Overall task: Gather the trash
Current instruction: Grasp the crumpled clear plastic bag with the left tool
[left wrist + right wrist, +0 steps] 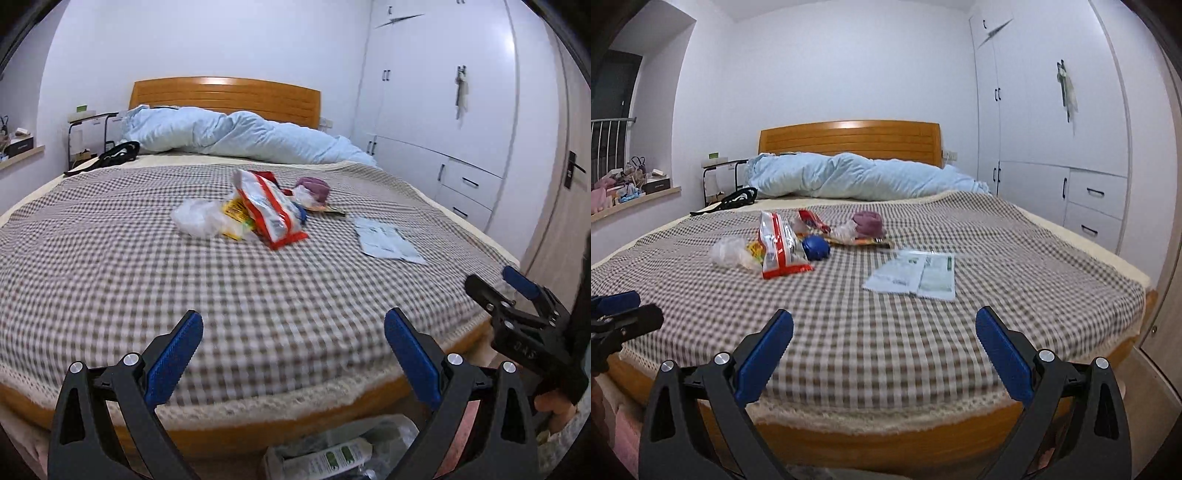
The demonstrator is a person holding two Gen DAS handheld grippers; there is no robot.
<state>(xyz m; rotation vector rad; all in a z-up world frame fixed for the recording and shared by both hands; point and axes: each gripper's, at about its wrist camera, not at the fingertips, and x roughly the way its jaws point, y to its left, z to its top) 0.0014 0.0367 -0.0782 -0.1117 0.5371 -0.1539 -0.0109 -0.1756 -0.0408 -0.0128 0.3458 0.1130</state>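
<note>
Bed with brown-white checked cover fills centre of both views; wooden headboard and bunched pale blue duvet at upper centre. White wardrobe along right side of frame. Trash lies in a cluster mid-bed, upper centre: red-and-white snack bag largest, touching clear crumpled plastic bag on its left; flat white paper packet apart to the right; purple lump behind; blue ball just beside the snack bag. Left gripper at lower centre of its view, jaws apart, holding nothing. Right gripper likewise apart, holding nothing; both over the near bed edge, well apart from the trash
</note>
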